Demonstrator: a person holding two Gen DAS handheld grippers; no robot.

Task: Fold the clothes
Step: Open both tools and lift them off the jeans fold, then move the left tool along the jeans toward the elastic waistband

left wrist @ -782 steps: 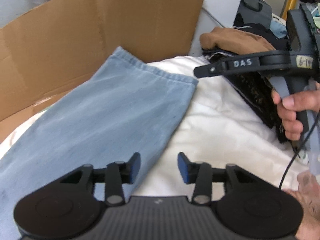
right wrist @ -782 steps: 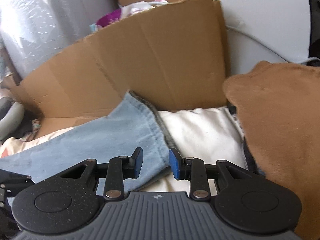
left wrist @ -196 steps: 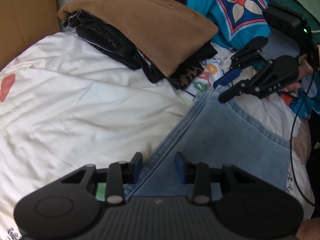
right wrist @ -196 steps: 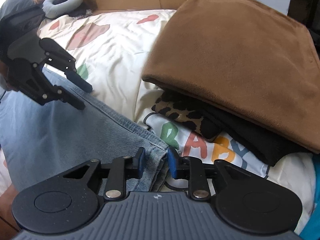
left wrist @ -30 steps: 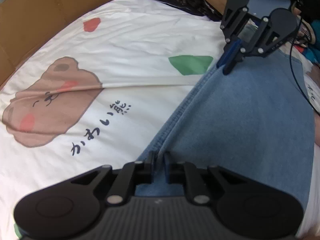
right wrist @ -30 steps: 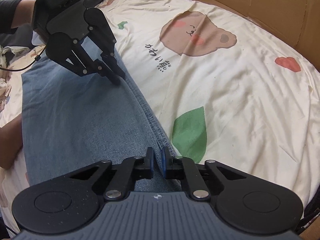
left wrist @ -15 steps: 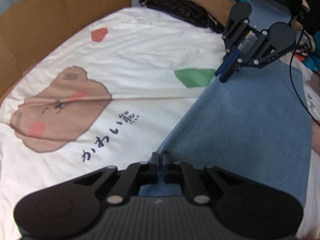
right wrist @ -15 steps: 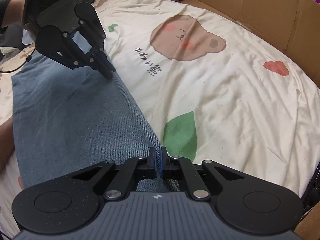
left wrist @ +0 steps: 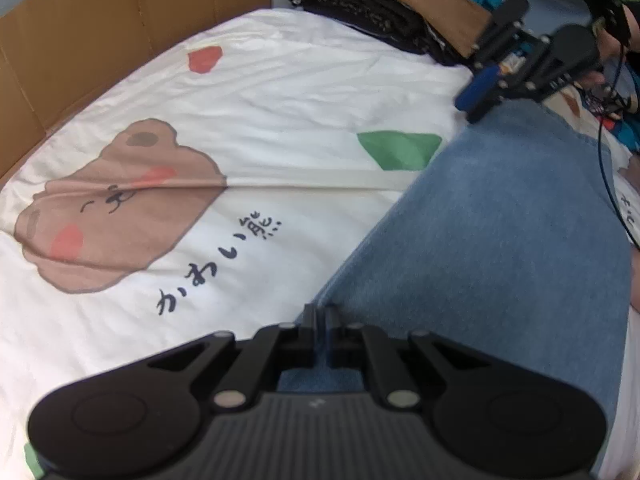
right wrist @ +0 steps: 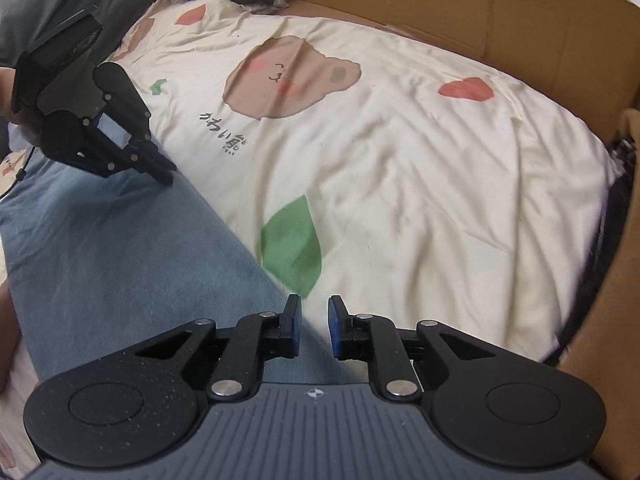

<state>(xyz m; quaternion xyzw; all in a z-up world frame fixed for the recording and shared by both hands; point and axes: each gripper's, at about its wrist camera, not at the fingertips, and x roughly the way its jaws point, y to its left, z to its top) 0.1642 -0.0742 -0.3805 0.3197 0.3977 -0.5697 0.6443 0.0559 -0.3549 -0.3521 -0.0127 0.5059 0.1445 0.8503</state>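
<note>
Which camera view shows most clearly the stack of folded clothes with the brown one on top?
The left wrist view shows it best: the stack of folded clothes lies at the top of the picture, brown cloth over dark layers, on the bed sheet. The right wrist view shows only a thin dark and brown sliver at its right edge.
</note>
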